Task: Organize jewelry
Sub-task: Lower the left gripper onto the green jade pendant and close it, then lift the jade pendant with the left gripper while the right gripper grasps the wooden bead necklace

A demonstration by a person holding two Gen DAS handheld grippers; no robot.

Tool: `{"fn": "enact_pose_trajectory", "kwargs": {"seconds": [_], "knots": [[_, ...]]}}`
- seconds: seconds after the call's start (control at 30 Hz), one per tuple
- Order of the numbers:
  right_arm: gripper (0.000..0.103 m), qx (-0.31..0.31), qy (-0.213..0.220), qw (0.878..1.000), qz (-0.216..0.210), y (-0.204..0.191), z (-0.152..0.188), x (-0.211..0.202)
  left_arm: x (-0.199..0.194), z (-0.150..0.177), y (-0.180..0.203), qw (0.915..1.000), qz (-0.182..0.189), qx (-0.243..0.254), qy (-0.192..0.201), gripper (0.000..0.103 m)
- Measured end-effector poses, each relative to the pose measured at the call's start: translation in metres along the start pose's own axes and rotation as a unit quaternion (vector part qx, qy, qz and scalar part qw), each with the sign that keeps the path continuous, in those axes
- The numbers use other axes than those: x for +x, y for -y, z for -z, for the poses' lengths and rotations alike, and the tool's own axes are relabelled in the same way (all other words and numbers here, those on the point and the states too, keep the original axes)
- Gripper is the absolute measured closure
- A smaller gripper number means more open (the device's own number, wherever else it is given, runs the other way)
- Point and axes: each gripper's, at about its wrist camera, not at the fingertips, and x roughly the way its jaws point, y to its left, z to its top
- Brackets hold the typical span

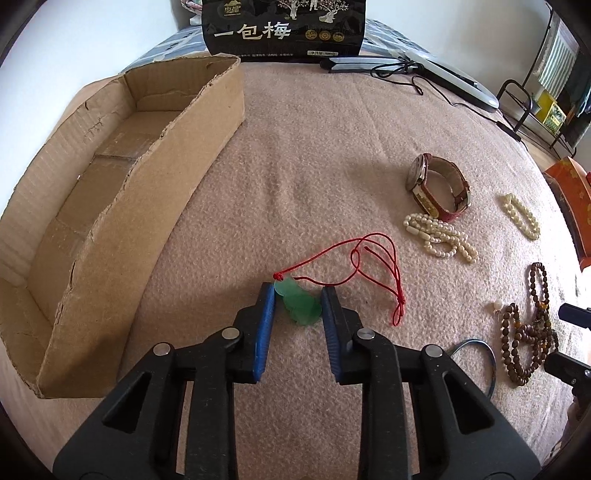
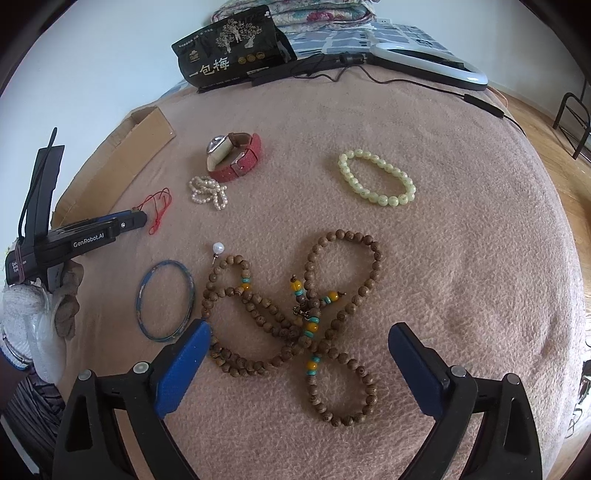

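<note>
My left gripper (image 1: 298,291) is open, its blue pads (image 1: 266,306) on either side of a green jade pendant (image 1: 300,302) on a red cord (image 1: 373,254) that lies on the pink blanket. An open cardboard box (image 1: 110,206) stands to its left. My right gripper (image 2: 300,336) is wide open over a long wooden bead necklace (image 2: 295,306). In the right wrist view I also see a blue bangle (image 2: 166,299), a pearl earring (image 2: 218,248), a pearl bracelet (image 2: 208,192), a red-strapped watch (image 2: 236,155) and a pale green bead bracelet (image 2: 376,177).
A black snack bag (image 1: 284,29) stands at the far edge of the blanket. A white ring light with a black cable (image 2: 428,62) lies at the back right. An orange box (image 1: 572,199) sits off the right edge. The left gripper body (image 2: 88,232) shows in the right wrist view.
</note>
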Motion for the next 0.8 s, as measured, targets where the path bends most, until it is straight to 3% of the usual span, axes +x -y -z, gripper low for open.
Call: {"fn": "enact_pose_trajectory", "kwargs": {"seconds": [0.07, 0.33, 0.8], "knots": [[0.003, -0.008, -0.001, 1.0, -0.004, -0.003, 0.001, 0.001, 0.0, 0.001, 0.001, 1.0, 0.005, 0.002, -0.001, 0.086], [0.002, -0.03, -0.017, 0.999, -0.013, -0.012, 0.004, 0.012, -0.001, 0.003, 0.007, 0.9998, 0.014, 0.012, 0.003, 0.086], [0.001, -0.089, -0.04, 0.995, 0.037, -0.035, -0.003, 0.039, -0.01, 0.01, 0.012, 0.9992, 0.036, 0.018, 0.004, 0.086]]}}
